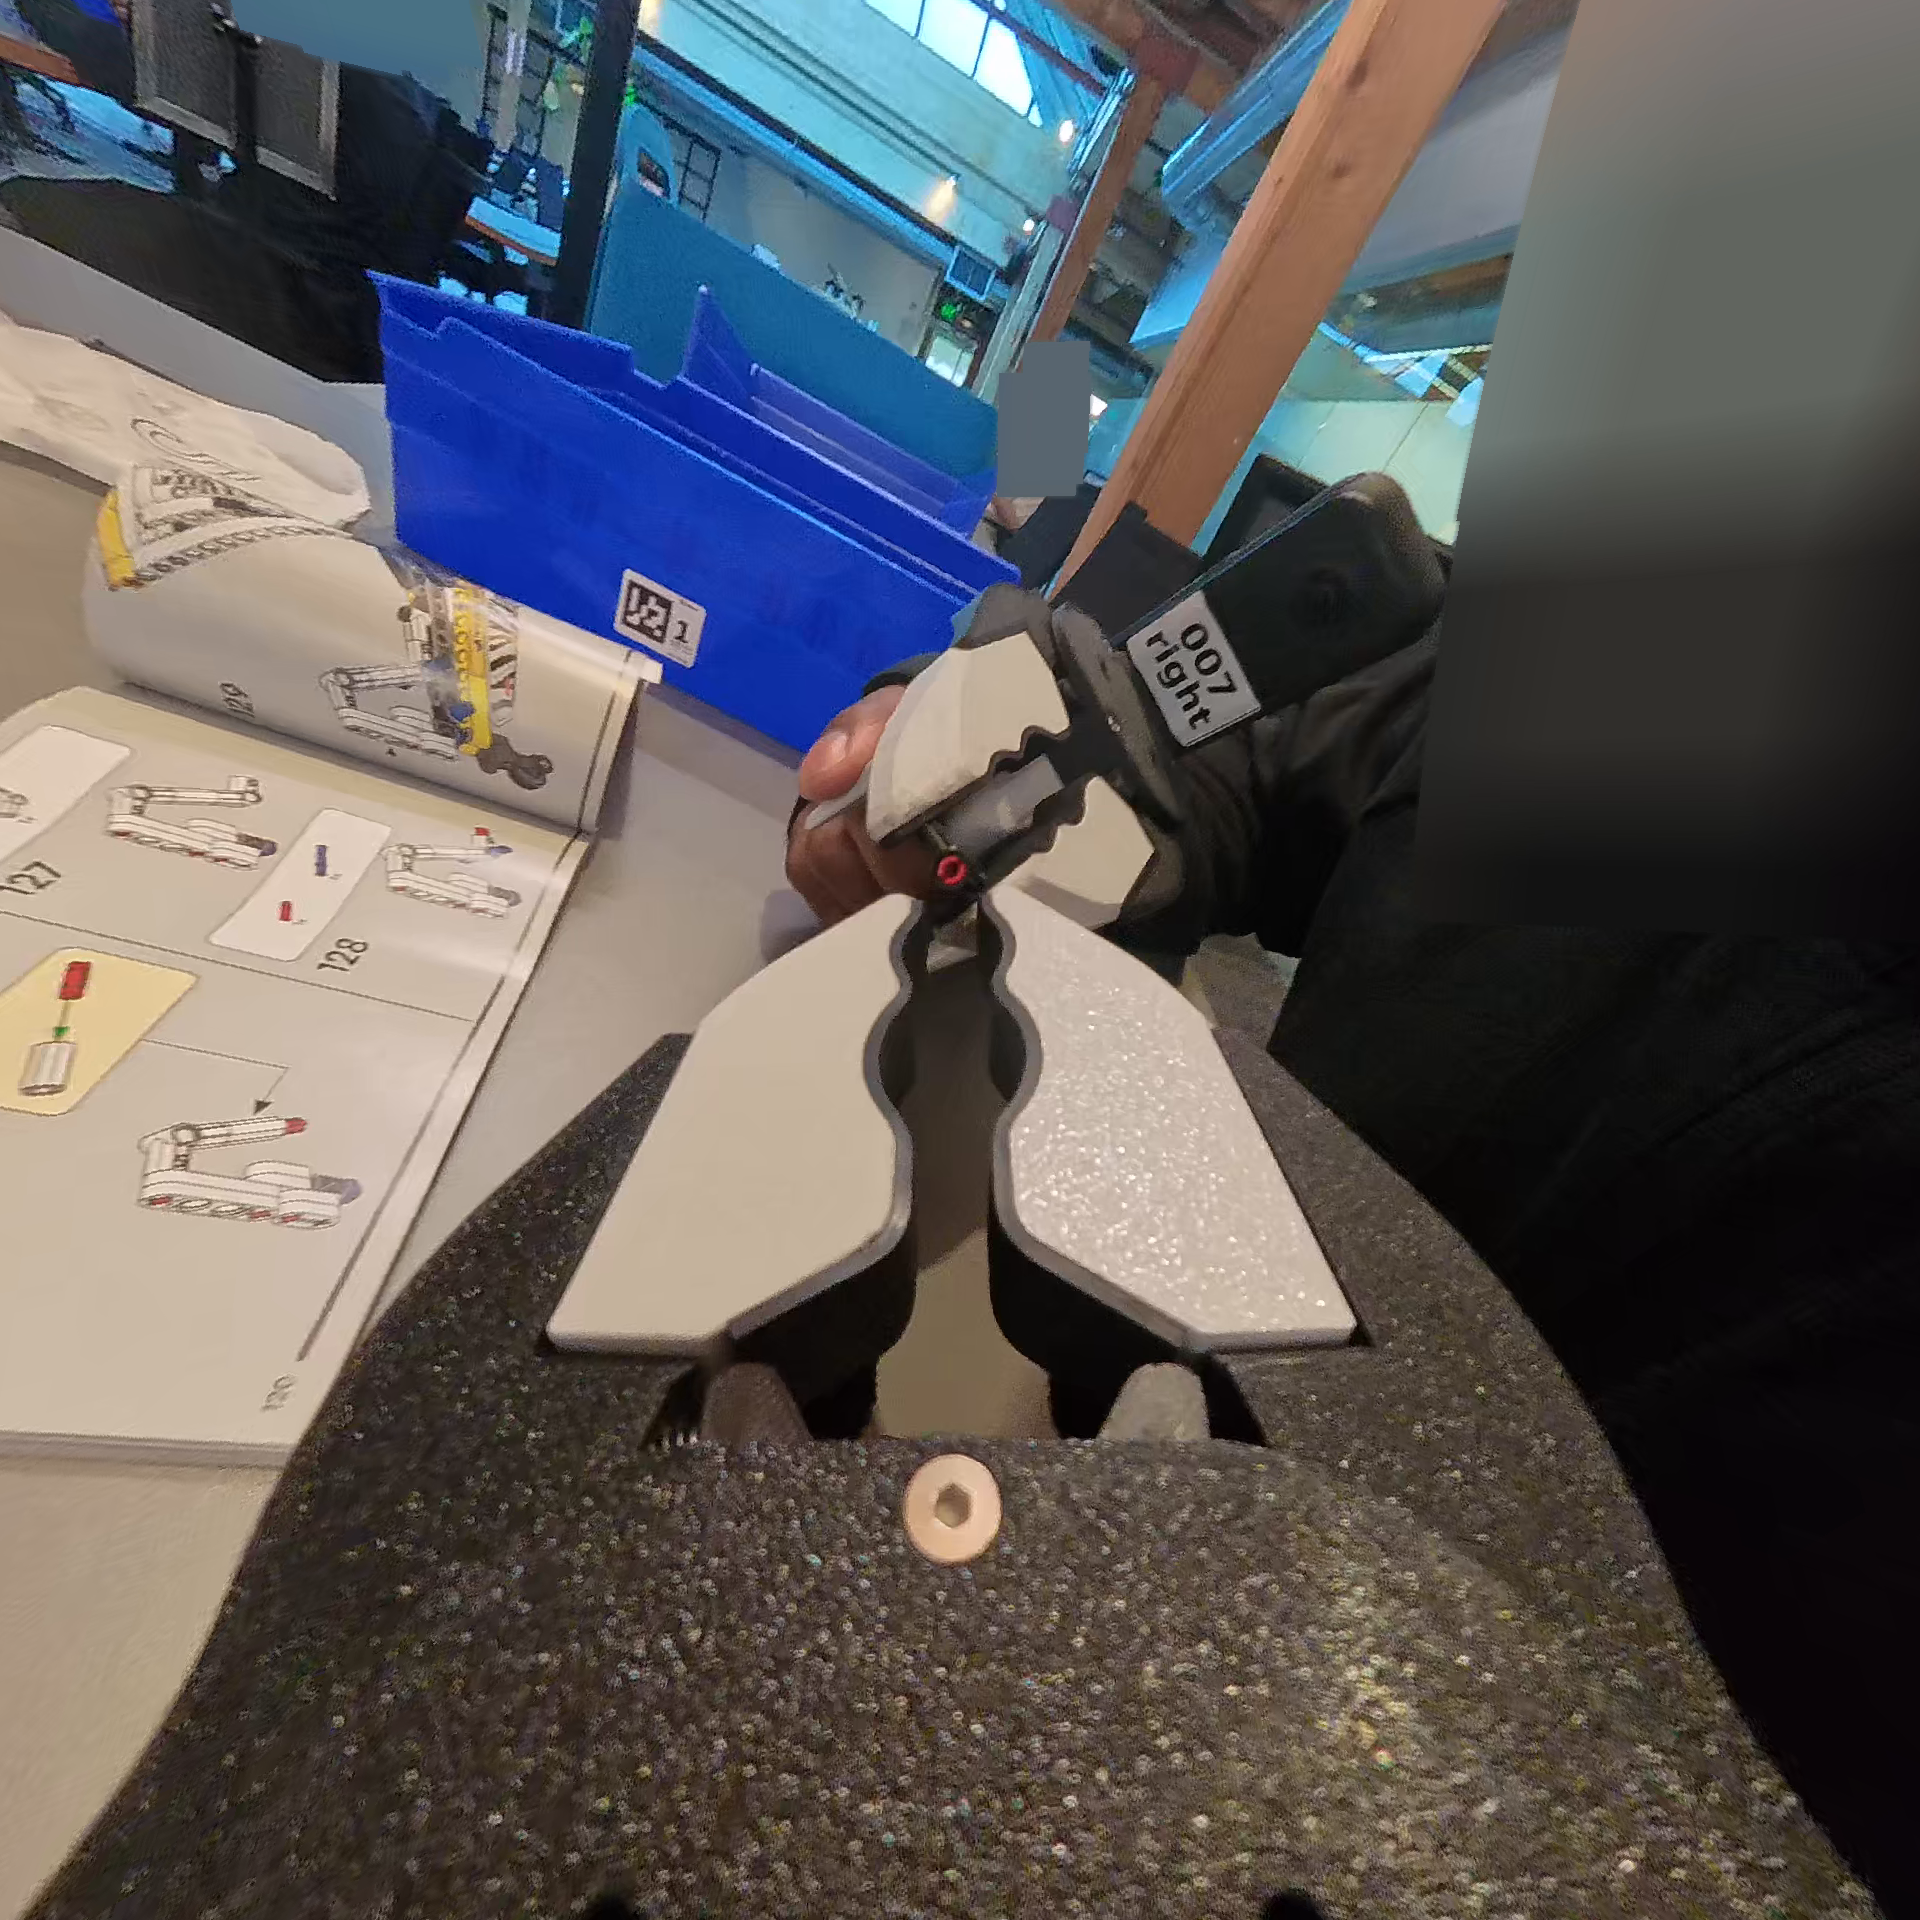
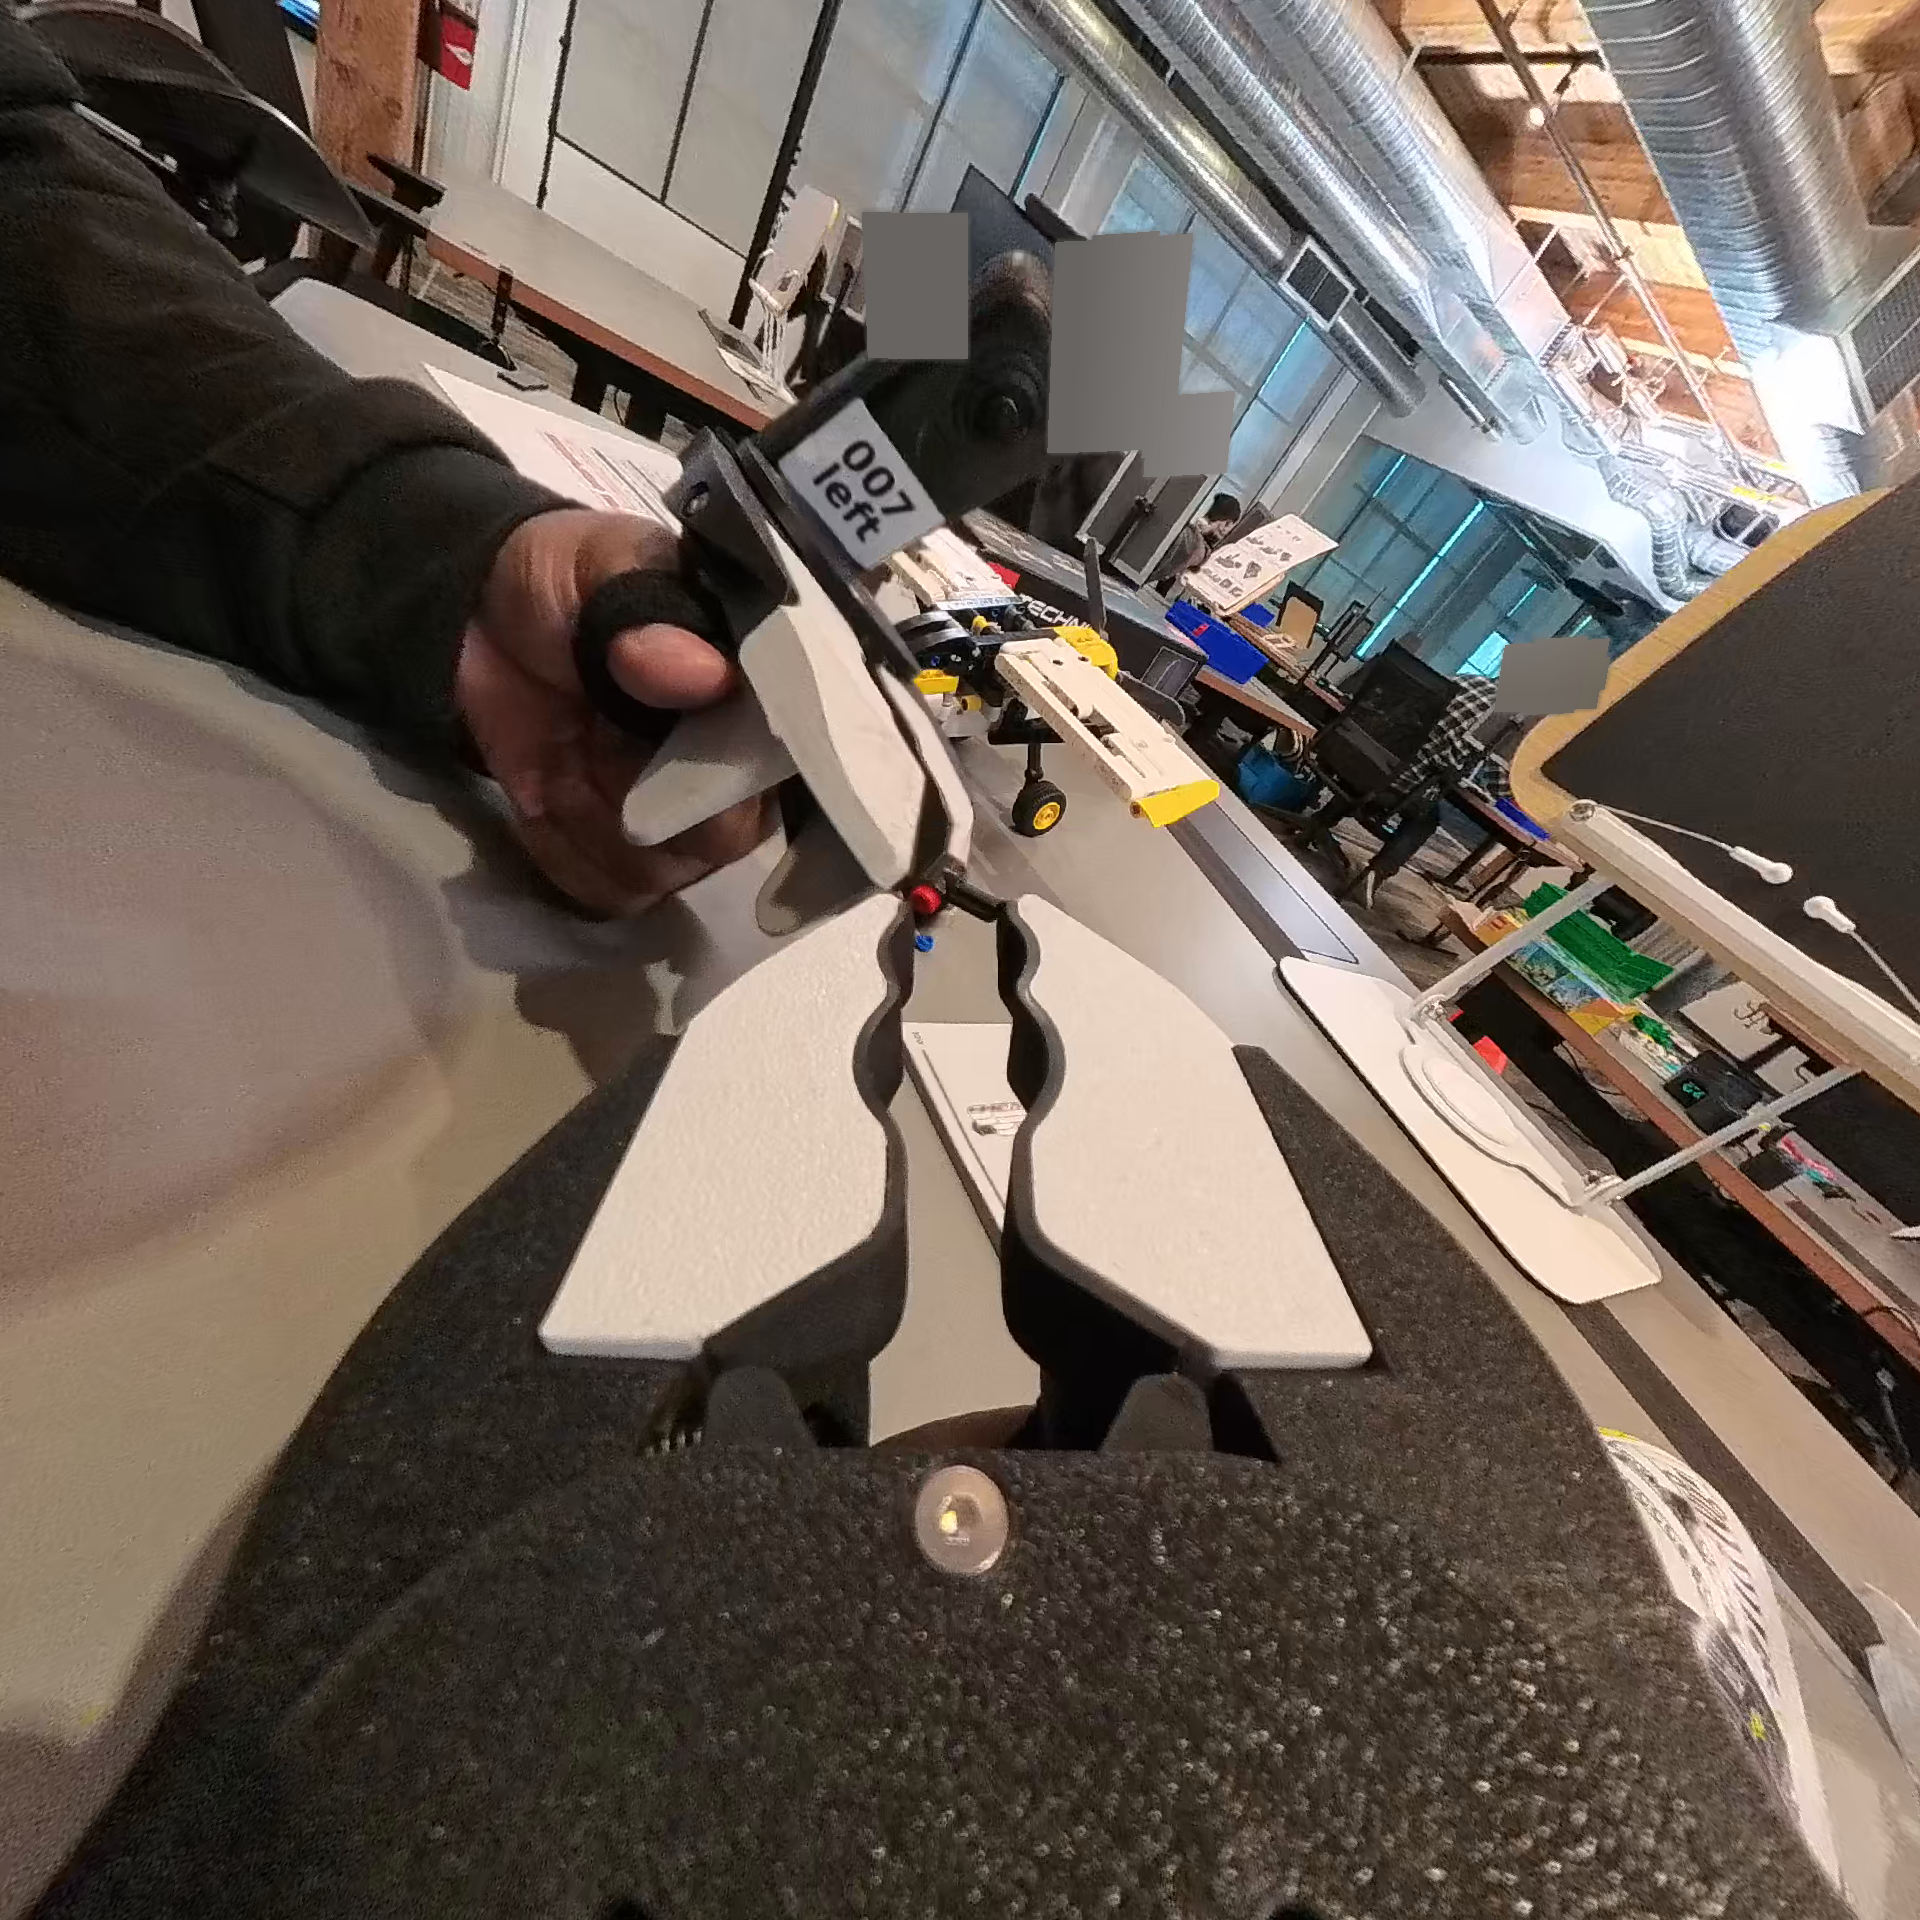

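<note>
Hand-held gripper (image 2: 951, 914) — blue bit (image 2: 923, 942) beneath

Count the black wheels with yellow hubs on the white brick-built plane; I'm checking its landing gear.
1: a black wheel with yellow hub under the white brick-built plane's wing, on the grey table. Others may be hidden behind the left gripper.

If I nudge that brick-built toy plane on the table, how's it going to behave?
The toy plane stands on a small wheel, so it would probably roll rather than slide. Its long wing sticks out sideways, so a push there may swing it round. Being made of snap-together bricks, it could pop apart.
</note>
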Demonstrator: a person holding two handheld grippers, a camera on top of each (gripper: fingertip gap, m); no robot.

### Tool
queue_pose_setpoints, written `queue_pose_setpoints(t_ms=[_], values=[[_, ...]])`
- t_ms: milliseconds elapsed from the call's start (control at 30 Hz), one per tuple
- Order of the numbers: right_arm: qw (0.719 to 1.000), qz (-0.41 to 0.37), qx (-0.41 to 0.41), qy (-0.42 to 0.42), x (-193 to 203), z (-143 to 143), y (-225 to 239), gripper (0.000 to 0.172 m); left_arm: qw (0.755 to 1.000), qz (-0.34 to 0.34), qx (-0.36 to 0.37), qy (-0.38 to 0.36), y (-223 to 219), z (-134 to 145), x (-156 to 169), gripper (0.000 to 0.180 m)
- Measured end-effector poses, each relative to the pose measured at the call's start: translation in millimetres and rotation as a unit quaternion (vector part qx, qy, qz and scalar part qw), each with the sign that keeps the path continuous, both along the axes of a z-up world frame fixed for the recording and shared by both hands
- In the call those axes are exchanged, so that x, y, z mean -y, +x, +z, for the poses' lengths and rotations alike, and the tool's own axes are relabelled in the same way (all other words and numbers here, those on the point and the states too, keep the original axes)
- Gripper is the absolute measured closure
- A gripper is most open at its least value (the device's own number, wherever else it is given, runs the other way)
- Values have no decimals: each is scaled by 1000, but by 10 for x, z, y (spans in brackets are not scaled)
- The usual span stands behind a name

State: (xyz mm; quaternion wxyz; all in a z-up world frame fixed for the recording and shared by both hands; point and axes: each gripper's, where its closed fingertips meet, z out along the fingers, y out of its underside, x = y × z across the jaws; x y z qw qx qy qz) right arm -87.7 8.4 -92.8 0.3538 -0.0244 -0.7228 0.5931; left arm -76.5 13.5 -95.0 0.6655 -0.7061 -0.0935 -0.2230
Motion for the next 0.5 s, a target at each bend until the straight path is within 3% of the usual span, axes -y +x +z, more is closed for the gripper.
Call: queue_pose_setpoints(t_ms=[500], values=[[998, 65, 18, 15, 40, -97, 143, 157, 998, -28, -62, -16, 80, -2, 71, 180]])
